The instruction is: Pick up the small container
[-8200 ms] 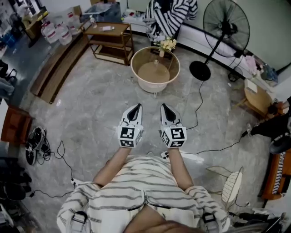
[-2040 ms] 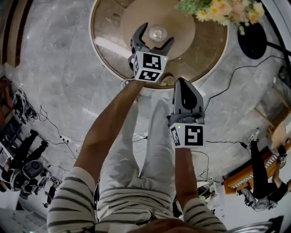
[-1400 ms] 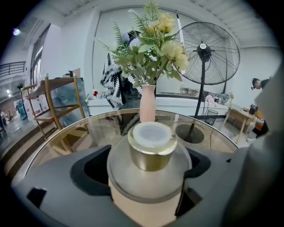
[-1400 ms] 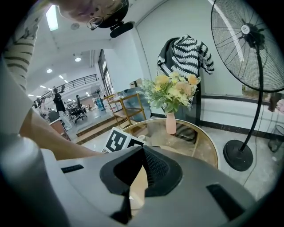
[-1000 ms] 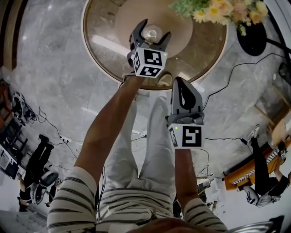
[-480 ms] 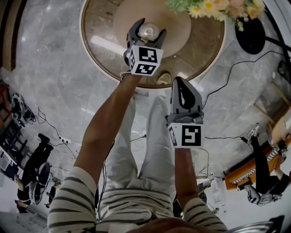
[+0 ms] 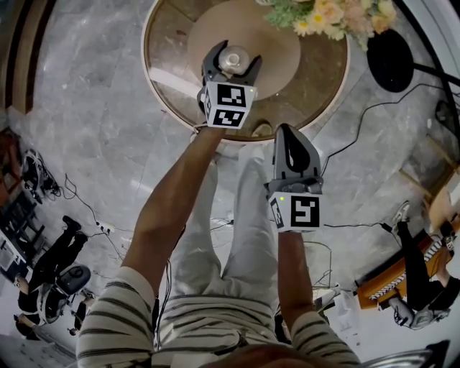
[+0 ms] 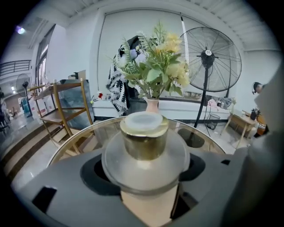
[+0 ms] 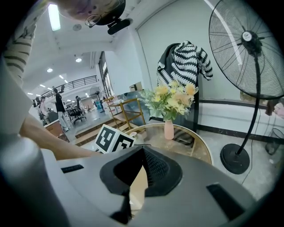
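- The left tool point(image 7: 231, 63) had its 2 jaws set fairly wide round the small container point(image 8: 144, 142), a clear glass pot with a gold-coloured cap. The jaws had just been closing with the pot between them, and the pads appeared to press on its rounded sides.
- The container was in that grip above the middle of the round glass surface point(image 7: 316, 79). Whether its base had cleared the glass could not be told.
- The right tool point(image 7: 286, 133) hung near the person's side of the rim, jaws together and empty.
- The step in hand looked like the lift. It would go best with a steady pinch on the body, not the cap, and a level, straight rise, because smooth curved glass could slip and the cap might be loose.
- The bouquet point(image 7: 327, 14) stood at the far right of the surface, near the container but apart from it, so drifting that way risked brushing the stems.
- Open room lay upward and to the left, over bare glass. A path back toward the person would need to pass left of the right tool.
- The floor fan point(image 8: 208, 66) stood beyond the surface, well apart.
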The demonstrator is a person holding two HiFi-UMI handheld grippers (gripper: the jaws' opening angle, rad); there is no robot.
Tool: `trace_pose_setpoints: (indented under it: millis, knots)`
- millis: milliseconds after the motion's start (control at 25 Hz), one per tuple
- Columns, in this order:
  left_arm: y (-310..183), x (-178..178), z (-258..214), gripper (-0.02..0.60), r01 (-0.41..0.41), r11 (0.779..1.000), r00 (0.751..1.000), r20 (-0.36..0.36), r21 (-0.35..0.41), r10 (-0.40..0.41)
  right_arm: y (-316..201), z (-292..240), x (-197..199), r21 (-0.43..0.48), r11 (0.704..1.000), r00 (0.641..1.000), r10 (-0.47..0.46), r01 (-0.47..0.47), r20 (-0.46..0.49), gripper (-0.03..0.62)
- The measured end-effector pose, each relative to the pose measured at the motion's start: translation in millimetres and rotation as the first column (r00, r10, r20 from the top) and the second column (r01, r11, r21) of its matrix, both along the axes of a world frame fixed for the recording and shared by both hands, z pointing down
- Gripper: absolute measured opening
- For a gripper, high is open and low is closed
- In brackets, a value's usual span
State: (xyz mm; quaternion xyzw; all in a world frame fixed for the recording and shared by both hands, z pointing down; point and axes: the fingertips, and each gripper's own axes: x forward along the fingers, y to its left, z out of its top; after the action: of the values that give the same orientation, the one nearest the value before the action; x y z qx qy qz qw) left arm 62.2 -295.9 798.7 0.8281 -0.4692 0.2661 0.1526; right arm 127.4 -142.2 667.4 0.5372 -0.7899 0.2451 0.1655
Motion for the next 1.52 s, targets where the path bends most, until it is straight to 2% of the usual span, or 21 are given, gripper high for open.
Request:
trace_pose_setpoints:
  millis: [560,840,1280,1520]
  knots:
    - [13.1,-18.8,-129.4,0.330,0.048,0.998,0.994,-0.101,0.050,-0.043,0.3,-80.8,-7.7,0.072,0.997,0.999,0.036,-0.036,0.006,0.008]
    - [4.5,-30.7,-196.7,0.330,0.037,0.995,0.992,-0.126,0.088,-0.026,-18.1,-127.2,-23.8,0.112,0.993,0.999,0.041,-0.042,0.014,0.008]
    - [19.2,-53.6,-314.6,0.330,0.065,0.987,0.987,-0.157,0.149,-0.041,-14.7,-215.5,-37.7,0.173,0.984,0.998,0.037,-0.044,0.042,0.008]
    - [39.2,-58.8,-375.0,0.330,0.061,0.982,0.982,-0.190,0.179,-0.027,-13.9,-254.2,-44.1,0.215,0.976,1.000,0.015,-0.020,0.025,0.008]
